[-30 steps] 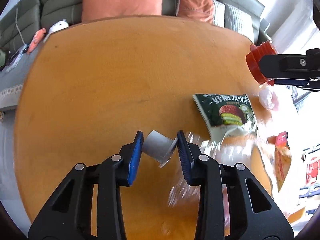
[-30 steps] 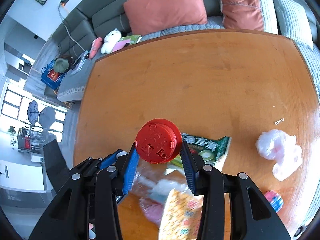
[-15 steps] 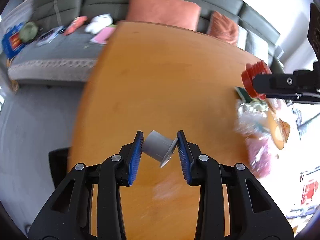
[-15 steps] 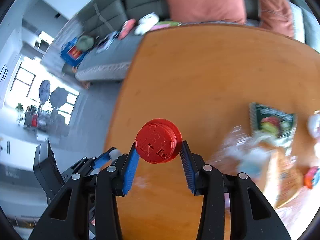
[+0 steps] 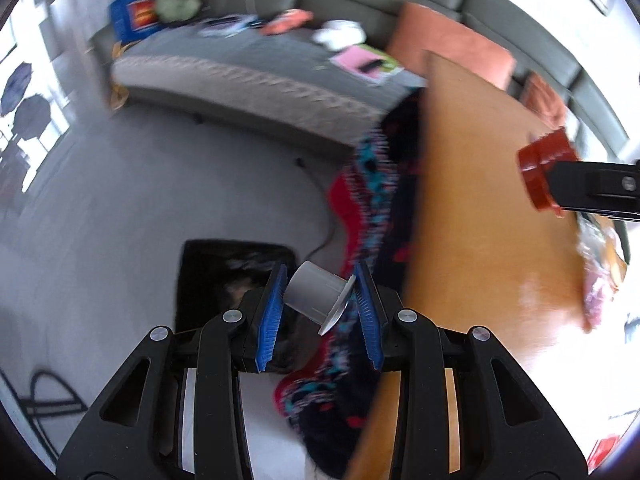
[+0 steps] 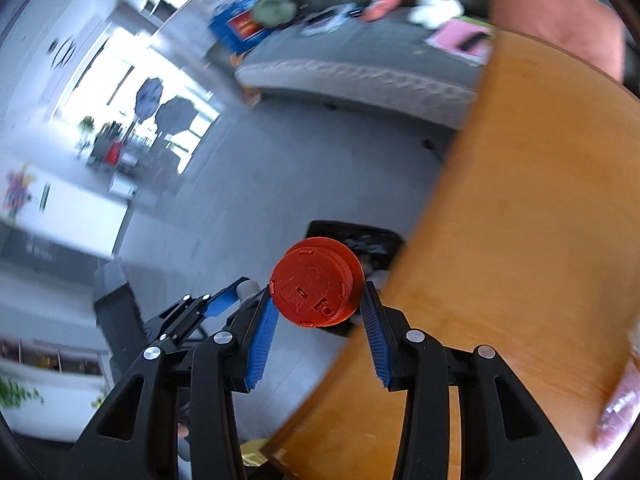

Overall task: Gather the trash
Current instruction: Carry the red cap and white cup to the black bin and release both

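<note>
Left gripper (image 5: 320, 300): jaws clamped on a small grey cup (image 5: 314, 294), lying tilted between the blue pads, over a black bin (image 5: 208, 276) on the grey floor left of the desk (image 5: 480, 240)

Right gripper (image 6: 318, 306): jaws clamped on a round red cap (image 6: 316, 282), held beside the desk's left edge, above the same bin (image 6: 360, 236)

Far side: grey sofa (image 5: 260, 68), orange cushion (image 5: 448, 48)

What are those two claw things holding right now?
Left gripper: shut on a small grey cup.
Right gripper: shut on a red round lid.
</note>
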`<control>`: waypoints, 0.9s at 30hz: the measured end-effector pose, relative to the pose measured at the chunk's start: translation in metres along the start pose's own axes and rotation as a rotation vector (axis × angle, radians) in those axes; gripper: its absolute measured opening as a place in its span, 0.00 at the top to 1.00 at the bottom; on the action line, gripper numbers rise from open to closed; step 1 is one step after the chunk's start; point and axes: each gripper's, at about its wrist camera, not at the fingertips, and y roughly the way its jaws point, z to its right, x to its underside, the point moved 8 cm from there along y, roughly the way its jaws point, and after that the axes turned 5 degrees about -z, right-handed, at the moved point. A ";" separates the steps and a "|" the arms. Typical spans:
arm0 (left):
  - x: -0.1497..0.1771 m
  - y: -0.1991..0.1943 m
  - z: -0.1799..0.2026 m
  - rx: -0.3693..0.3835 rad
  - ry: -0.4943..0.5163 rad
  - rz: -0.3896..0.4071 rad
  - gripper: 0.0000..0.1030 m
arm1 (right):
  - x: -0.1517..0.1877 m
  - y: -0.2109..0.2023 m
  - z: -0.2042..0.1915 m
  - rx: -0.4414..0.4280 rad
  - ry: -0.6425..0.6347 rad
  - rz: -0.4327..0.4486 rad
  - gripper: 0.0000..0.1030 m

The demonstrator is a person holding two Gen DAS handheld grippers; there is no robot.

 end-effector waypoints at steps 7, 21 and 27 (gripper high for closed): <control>0.014 0.006 -0.076 -0.052 -0.110 -0.037 0.66 | -0.012 0.061 -0.074 -0.012 -0.098 -0.078 0.57; 0.032 0.000 -0.140 -0.092 -0.272 -0.055 0.06 | -0.028 0.098 -0.098 -0.041 -0.058 -0.098 0.12; 0.031 -0.001 -0.132 -0.084 -0.262 -0.055 0.06 | -0.020 0.085 -0.090 -0.068 -0.040 -0.084 0.12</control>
